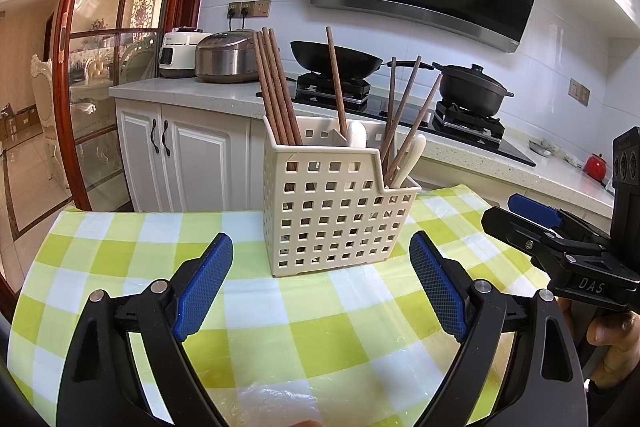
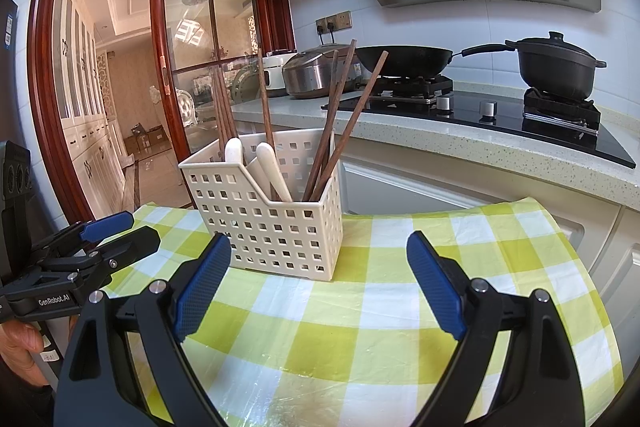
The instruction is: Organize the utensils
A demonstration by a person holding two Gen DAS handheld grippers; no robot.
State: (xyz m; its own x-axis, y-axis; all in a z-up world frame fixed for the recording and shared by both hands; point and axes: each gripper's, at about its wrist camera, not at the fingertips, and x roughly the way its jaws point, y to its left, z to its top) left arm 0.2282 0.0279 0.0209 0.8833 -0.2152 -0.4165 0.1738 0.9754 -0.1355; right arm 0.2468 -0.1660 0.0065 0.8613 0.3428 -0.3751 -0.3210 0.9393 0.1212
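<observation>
From the left wrist view, the left tool (image 1: pixel 321 255) is hovering low over the desk (image 1: pixel 120 259), its blue ribbed pads spread wide apart and gripping nothing. The utensil basket (image 1: pixel 328 211) is standing upright at 12 o'clock, just beyond the fingertips, near the desk's far edge. Bare checked cloth is lying open at 9 o'clock and between the fingers. At 3 o'clock the right tool (image 1: pixel 520 217) is reaching in from the side, well apart from the basket; its jaws are seen edge-on there. Brown wooden chopsticks (image 1: pixel 276 91) are leaning in the basket's left compartment, more are tilting at the right beside a white spoon (image 1: pixel 408 159). Behind, a kitchen counter (image 1: pixel 192 93) is carrying a rice cooker (image 1: pixel 226 59) and a black wok (image 1: pixel 332 57).

From the right wrist view, the right tool (image 2: pixel 319 255) is also hanging spread apart and empty, with the basket (image 2: pixel 272 227) at 11 o'clock, its left finger just short of the basket's perforated front wall. Open glossy cloth is stretching toward 3 o'clock up to the desk's (image 2: pixel 520 267) right edge. The left tool (image 2: pixel 116 227) is sitting at 9 o'clock. Two white spoons (image 2: pixel 274 167) are resting in the cream plastic grid.
</observation>
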